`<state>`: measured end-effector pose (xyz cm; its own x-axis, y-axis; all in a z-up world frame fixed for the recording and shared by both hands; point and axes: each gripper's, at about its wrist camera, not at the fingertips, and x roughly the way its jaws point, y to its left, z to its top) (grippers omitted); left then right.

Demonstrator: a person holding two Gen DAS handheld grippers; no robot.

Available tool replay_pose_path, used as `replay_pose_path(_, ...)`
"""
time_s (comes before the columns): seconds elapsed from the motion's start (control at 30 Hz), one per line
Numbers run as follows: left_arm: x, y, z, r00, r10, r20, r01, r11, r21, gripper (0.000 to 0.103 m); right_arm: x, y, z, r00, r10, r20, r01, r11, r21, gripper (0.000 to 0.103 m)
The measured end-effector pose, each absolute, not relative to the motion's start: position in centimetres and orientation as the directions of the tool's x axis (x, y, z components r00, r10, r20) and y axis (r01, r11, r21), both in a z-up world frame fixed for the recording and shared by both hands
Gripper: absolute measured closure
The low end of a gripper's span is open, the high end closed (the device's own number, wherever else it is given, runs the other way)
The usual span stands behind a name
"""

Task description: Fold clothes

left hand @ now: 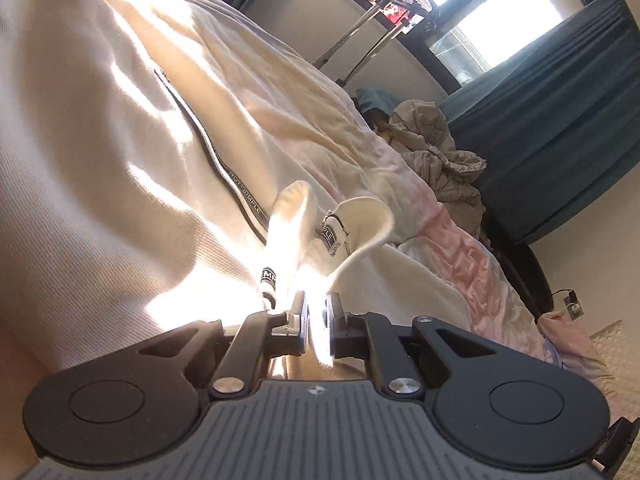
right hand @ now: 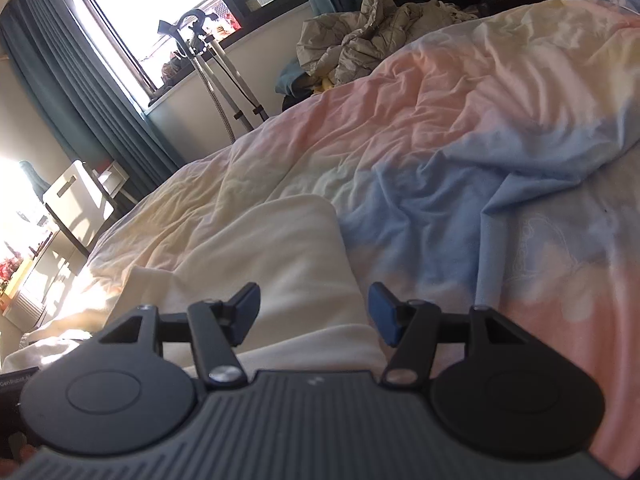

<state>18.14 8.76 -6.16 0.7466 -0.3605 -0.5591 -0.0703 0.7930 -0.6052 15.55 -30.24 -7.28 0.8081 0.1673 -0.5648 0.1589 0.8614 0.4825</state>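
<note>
Cream garment (left hand: 120, 168), black lettered tape, sunlit creases

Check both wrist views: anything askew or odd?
Nothing damaged or spilled. The cream garment lies rumpled on the wrinkled duvet, its edge bunched in the shut left tool. A crumpled grey quilt sits heaped at the far edge.

A sunny bedroom with a messy bed

A soft quilt (right hand: 460, 112) in pink, blue and yellow covered the bed. A crumpled grey blanket (right hand: 360, 40) sat at its far edge. Teal curtains (right hand: 68, 80) hung by the bright window (right hand: 160, 4), near a metal stand (right hand: 216, 80).
</note>
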Motion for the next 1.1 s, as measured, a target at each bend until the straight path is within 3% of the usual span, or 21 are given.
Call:
replay_pose_path(0.37, 17.8, 7.7, -5.6, 0.764, -0.395, -0.510, 0.095, 0.851, -0.516, 0.091, 15.5, -30.4, -10.5, 0.816, 0.189, -0.547, 0.202, 0.793, 0.575, 0.038)
replay_pose_path(0.47, 17.2, 7.0, -4.6, 0.775, -0.378, -0.506, 0.147, 0.887, -0.437, 0.091, 15.5, -29.9, -10.9, 0.799, 0.191, -0.569, 0.180, 0.828, 0.530, 0.035)
replay_pose_path(0.73, 15.8, 4.2, -4.8, 0.792, -0.251, -0.557, 0.216, 0.968, -0.129, 0.091, 14.0, -31.6, -13.2, 0.780, 0.289, -0.555, 0.212, 0.713, 0.669, 0.034)
replay_pose_path(0.93, 16.0, 4.5, -5.8, 0.783, -0.232, -0.577, 0.195, 0.973, -0.127, 0.091, 13.4, -31.5, -12.7, 0.788, 0.329, -0.520, 0.196, 0.667, 0.719, 0.033)
replay_pose_path(1.1, 16.3, 5.0, -6.3, 0.773, -0.229, -0.592, 0.179, 0.973, -0.143, 0.091, 12.4, -31.4, -9.7, 0.863, 0.366, -0.348, 0.057, 0.613, 0.788, 0.032)
